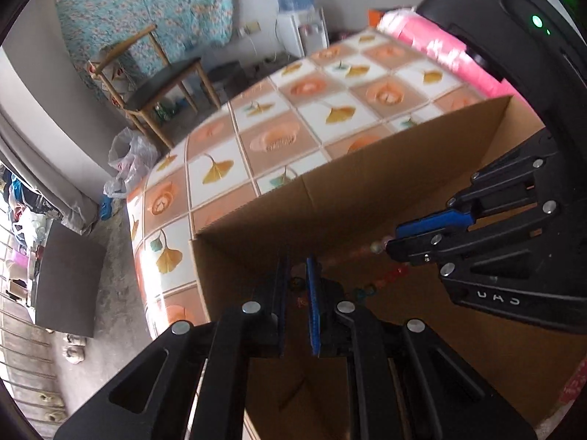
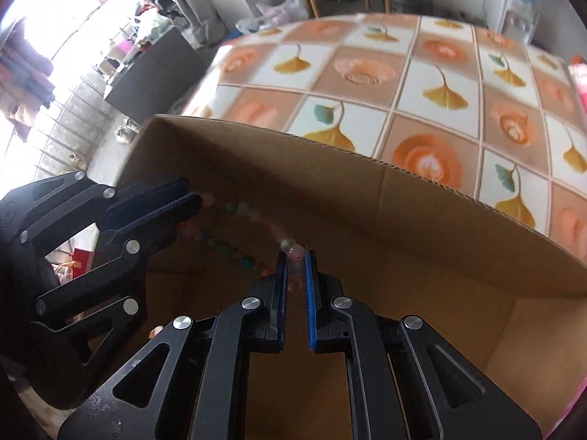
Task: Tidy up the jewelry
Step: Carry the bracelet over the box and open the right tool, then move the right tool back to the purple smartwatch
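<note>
A string of pastel beads, the bead necklace (image 2: 234,209), hangs in two strands over the inside of an open cardboard box (image 2: 367,201). My right gripper (image 2: 296,255) is shut on one end of it, a pink bead showing at its tips. My left gripper (image 2: 190,192) comes in from the left and pinches the other end. In the left wrist view, the left gripper (image 1: 297,256) is shut on the dark beads between its pads. There the necklace (image 1: 367,286) runs up to the right gripper (image 1: 390,244). Both grippers point down into the box (image 1: 367,190).
The box stands on a table with a ginkgo-and-rose tablecloth (image 1: 275,110), near its left edge. A pink bundle (image 1: 440,47) lies at the table's far end. Beyond are a wooden chair (image 1: 154,73), a water dispenser (image 1: 297,11) and a plastic bag (image 1: 128,161) on the floor.
</note>
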`<state>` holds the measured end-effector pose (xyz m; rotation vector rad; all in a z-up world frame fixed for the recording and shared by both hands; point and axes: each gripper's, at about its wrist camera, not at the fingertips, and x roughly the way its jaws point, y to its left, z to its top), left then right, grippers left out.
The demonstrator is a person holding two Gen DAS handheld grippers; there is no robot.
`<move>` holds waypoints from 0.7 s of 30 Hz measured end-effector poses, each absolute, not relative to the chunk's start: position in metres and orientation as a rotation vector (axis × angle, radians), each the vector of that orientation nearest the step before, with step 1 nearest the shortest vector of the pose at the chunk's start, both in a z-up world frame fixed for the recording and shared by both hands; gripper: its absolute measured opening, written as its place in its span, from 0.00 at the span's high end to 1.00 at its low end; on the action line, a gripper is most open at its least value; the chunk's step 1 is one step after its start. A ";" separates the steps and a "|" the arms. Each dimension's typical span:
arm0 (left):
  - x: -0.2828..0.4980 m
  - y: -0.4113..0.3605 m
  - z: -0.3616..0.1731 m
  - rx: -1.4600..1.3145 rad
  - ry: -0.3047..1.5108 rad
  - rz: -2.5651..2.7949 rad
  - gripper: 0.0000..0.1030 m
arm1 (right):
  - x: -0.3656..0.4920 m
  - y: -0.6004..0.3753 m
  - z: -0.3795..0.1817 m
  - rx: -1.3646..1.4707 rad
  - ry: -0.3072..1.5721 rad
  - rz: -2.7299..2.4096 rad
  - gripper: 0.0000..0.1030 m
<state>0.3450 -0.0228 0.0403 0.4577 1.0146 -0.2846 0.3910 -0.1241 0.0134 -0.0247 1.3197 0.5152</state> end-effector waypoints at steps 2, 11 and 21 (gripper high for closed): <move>0.353 -0.027 0.033 0.495 1.049 -0.276 0.91 | 0.397 -0.124 0.004 -0.017 1.342 0.514 0.93; 0.359 -0.030 0.034 0.543 1.046 -0.226 0.90 | 0.405 -0.122 -0.008 0.021 1.334 0.523 0.78; 0.298 0.015 0.109 0.378 0.859 -0.224 0.61 | 0.347 -0.148 0.078 -0.023 1.060 0.511 0.62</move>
